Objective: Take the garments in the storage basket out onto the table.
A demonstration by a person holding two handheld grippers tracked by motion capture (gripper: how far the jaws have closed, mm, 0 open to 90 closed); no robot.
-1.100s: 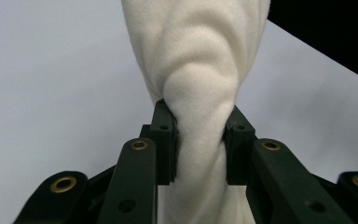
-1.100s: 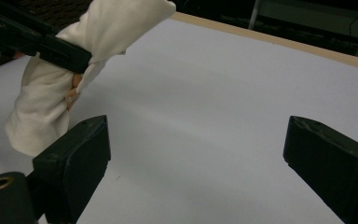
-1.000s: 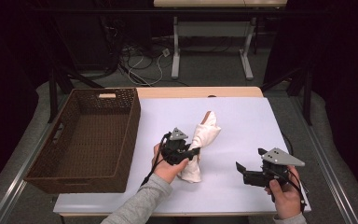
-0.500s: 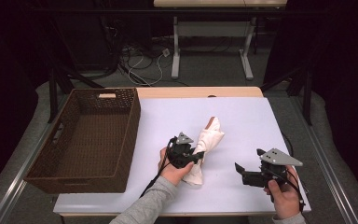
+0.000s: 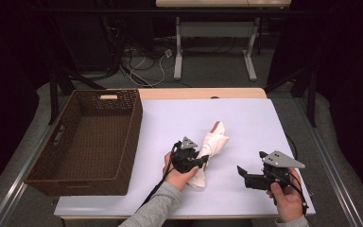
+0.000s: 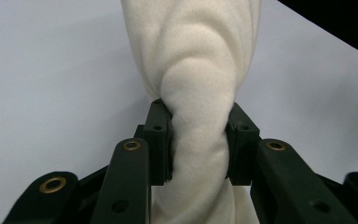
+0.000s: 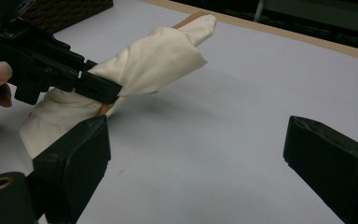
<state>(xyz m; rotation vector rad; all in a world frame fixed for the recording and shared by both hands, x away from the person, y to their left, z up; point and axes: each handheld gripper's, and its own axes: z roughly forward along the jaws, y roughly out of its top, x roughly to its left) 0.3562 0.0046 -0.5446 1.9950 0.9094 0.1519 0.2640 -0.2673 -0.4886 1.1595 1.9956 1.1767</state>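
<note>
A cream cloth (image 5: 211,148) lies bunched on the white table, its far end raised. My left gripper (image 5: 201,159) is shut on the middle of the cream cloth (image 6: 196,84), which bulges between the two black pads (image 6: 160,140). In the right gripper view the cloth (image 7: 140,65) slants up to the right from the left gripper (image 7: 93,86), with something tan peeking out at its tip. My right gripper (image 5: 244,174) hovers open over the table's front right part, pointing left toward the cloth, nothing between its pads (image 7: 77,158).
A dark brown wicker basket (image 5: 127,142) stands on the table's left side, with nothing in it. The white table top (image 5: 255,127) has bare room to the right and behind the cloth. Desk legs and cables lie on the floor beyond.
My left gripper has shifted right and a little forward with the cloth, whose raised end now leans further right. The right gripper has barely moved.
</note>
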